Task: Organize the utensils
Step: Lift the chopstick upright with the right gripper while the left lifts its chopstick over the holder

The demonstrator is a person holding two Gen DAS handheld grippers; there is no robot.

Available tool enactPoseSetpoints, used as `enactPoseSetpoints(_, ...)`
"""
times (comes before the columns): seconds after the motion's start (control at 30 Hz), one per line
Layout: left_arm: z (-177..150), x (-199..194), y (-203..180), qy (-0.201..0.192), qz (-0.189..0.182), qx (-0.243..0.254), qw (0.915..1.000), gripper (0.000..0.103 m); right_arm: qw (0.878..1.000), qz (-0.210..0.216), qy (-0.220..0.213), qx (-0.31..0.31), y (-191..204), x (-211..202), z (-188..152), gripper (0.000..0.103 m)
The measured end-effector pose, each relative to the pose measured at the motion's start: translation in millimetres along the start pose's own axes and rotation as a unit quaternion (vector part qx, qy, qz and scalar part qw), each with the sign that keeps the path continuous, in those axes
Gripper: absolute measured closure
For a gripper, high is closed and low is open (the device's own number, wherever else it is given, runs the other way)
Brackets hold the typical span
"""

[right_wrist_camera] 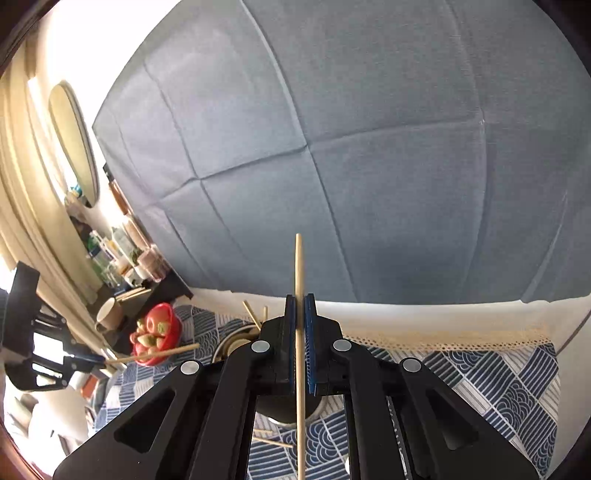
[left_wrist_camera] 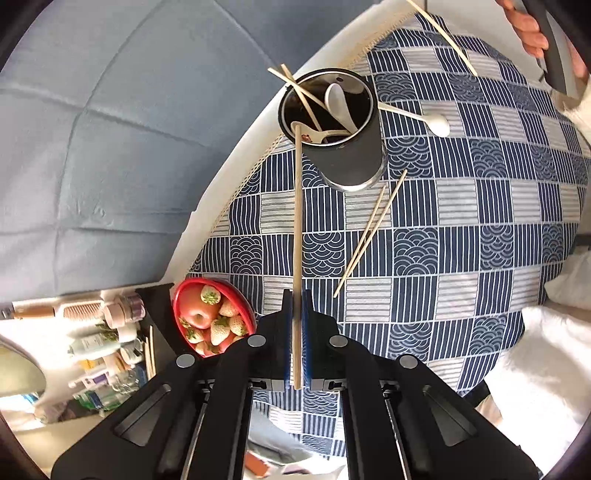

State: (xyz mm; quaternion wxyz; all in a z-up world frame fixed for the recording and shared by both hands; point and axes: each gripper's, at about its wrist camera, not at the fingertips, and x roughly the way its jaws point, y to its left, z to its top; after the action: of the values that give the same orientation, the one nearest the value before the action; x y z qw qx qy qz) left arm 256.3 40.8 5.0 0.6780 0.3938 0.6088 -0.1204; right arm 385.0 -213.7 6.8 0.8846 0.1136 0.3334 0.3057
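My left gripper [left_wrist_camera: 296, 297] is shut on a wooden chopstick [left_wrist_camera: 297, 221] whose far end reaches the rim of the dark utensil cup [left_wrist_camera: 351, 162]. The cup stands on the blue patterned cloth [left_wrist_camera: 480, 221] and holds chopsticks and white spoons. A white spoon [left_wrist_camera: 437, 123] lies beside it, and two loose chopsticks [left_wrist_camera: 369, 236] lie in front. My right gripper [right_wrist_camera: 299, 299] is shut on another chopstick [right_wrist_camera: 298, 266], raised above the cup [right_wrist_camera: 236, 345], which it mostly hides. The right wrist view also shows the left gripper [right_wrist_camera: 98, 360] at the left edge.
A red bowl [left_wrist_camera: 214, 317] of apple and strawberries sits at the cloth's corner, by a dark shelf with bottles [left_wrist_camera: 103, 347]. A blue-grey padded panel [right_wrist_camera: 332, 147] rises behind the table. A paper cup [right_wrist_camera: 109, 314] stands near the bowl. A person's hand [left_wrist_camera: 532, 33] shows top right.
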Motion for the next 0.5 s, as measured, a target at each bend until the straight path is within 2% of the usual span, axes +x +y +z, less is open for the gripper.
enactPoseSetpoints(0.07,13,0,-1,0.017,0.016,0.038,0.999,0.098,1.0,0.009,-0.002,0.003,0,6,4,0.099)
enactPoseSetpoints(0.27,42,2,4,0.041,0.025,0.103,0.9936,0.098,0.999,0.027,0.007,0.021,-4,30,4,0.099)
enactPoseSetpoints(0.5,60,20,-4,0.097,0.034,0.184,0.9775,0.098,0.994,0.098,-0.017,0.052,-4,54,11,0.099)
